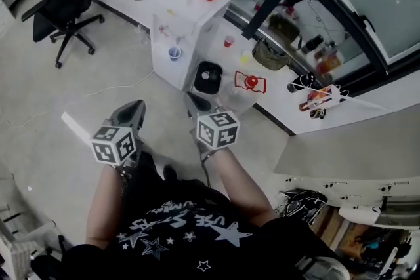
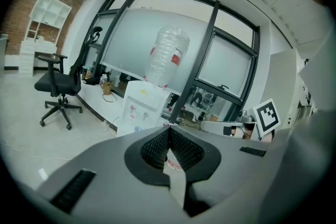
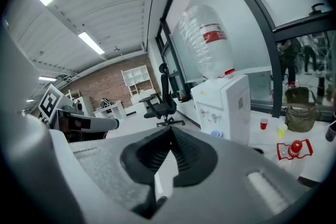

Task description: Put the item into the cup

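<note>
- My left claw is shut tip to tip, gripping nothing.
- My right claw is just beside it, also fully closed and empty.
- The red item lies on the white desk, near the red cup, apart from both claws.

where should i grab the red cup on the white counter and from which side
Probably across its side wall, halfway up, coming in level from the floor side of the counter. The red cup stands upright, mouth up, so its round wall gives two opposite faces. The yellow cup stands apart from it; the right gripper is shut, so open it first.
</note>
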Tool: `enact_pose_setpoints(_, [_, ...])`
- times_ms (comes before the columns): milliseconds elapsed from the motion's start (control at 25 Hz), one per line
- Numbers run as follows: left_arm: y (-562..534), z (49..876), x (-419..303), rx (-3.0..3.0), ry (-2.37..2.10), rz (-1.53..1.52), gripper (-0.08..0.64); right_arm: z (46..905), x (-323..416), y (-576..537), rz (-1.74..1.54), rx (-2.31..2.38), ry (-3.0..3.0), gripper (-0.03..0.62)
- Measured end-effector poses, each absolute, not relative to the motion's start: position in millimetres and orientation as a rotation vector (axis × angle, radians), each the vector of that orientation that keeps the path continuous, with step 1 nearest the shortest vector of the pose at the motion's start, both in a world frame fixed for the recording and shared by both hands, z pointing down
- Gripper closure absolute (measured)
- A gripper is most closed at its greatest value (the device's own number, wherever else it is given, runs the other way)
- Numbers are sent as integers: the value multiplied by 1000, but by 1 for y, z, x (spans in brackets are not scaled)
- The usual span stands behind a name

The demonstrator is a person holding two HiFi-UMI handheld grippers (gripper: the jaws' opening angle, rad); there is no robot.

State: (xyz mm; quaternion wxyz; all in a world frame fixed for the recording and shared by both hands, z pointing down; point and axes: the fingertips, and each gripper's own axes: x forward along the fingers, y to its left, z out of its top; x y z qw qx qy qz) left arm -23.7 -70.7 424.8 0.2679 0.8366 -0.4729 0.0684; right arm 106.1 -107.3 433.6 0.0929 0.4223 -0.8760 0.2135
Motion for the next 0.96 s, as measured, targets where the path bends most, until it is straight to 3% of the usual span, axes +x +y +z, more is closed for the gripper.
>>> enact_pose_setpoints(960, [76, 413, -83, 2198, -1319, 145, 554, 424, 64, 18, 620, 1318, -2565, 592])
